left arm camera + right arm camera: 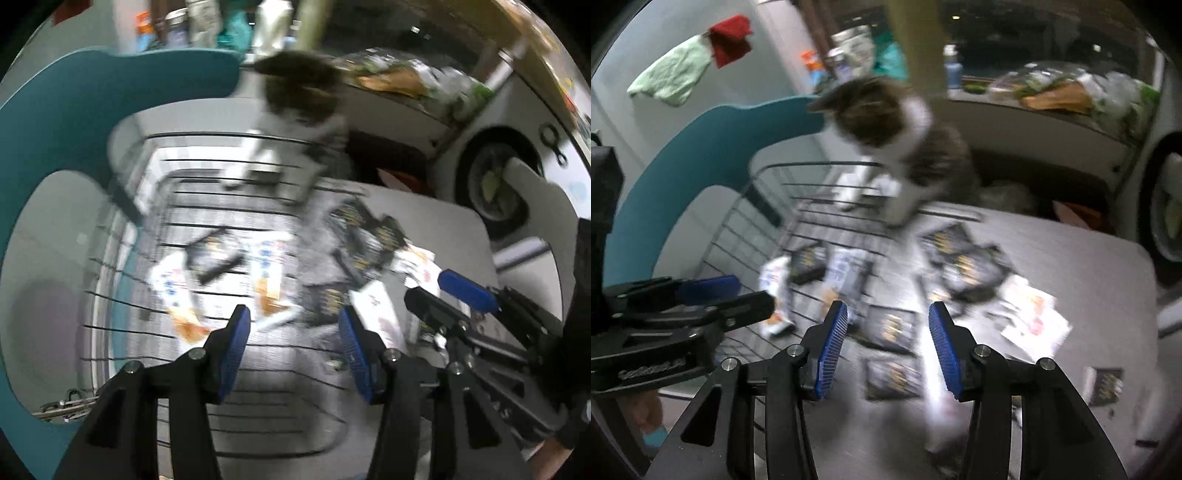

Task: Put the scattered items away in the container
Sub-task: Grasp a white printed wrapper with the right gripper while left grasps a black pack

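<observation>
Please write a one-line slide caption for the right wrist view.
Open right gripper above scattered packets; cat at wire basket.

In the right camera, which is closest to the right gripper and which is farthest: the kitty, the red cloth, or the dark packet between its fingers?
From the right gripper, right wrist view:
1. Dark packet: on the table, just ahead between the fingers.
2. Cat: farther back, at the wire basket's far rim.
3. Red cloth: farthest, up on the wall to the left.
</observation>
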Demonstrator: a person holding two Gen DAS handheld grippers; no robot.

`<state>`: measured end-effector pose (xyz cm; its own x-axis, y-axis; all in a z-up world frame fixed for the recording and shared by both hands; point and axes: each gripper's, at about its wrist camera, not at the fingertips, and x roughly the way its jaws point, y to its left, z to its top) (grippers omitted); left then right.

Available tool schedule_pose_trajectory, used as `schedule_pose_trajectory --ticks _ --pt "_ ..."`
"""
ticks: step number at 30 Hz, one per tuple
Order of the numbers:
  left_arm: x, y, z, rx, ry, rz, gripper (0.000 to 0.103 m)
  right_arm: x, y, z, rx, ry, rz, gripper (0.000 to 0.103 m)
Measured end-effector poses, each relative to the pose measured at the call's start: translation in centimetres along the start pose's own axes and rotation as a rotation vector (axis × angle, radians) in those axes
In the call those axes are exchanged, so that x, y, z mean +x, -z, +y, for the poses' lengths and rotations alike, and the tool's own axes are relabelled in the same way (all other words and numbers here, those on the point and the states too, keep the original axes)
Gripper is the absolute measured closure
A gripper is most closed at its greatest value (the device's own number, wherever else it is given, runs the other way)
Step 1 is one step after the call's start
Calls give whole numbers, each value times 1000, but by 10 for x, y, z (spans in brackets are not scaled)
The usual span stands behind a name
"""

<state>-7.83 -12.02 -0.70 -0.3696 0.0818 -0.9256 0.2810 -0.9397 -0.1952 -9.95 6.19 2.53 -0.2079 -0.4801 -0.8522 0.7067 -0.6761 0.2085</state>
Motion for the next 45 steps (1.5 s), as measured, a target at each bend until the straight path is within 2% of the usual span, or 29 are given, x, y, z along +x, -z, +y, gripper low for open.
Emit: schedule_pose_trajectory --ticks 4,7,10,13,19,23,25,32,36,39,45 --pt "12 12 -56 85 40 35 48 -15 30 -57 87 69 -3 56" --pt "31 28 -99 141 66 85 48 -16 55 -96 154 89 22 56" --pt "48 41 -124 174 87 121 48 -11 87 -125 183 120 67 56" --pt "69 57 -141 214 74 172 48 -4 113 -143 196 146 109 56" --pt "105 90 -155 279 47 259 48 9 148 -165 228 168 158 56" --pt "126 102 -157 299 48 292 48 15 157 -172 225 160 180 50" --pt "129 104 -158 297 61 289 45 18 159 -174 226 161 192 50" --pt "131 105 -169 331 33 272 46 25 159 -176 222 172 198 50" --pt "129 104 -165 304 51 274 53 27 159 -174 213 182 205 51" --pt "125 103 -162 292 61 266 58 26 158 -174 218 179 204 64" --pt "110 100 -157 270 62 242 71 13 156 -172 231 191 175 65"
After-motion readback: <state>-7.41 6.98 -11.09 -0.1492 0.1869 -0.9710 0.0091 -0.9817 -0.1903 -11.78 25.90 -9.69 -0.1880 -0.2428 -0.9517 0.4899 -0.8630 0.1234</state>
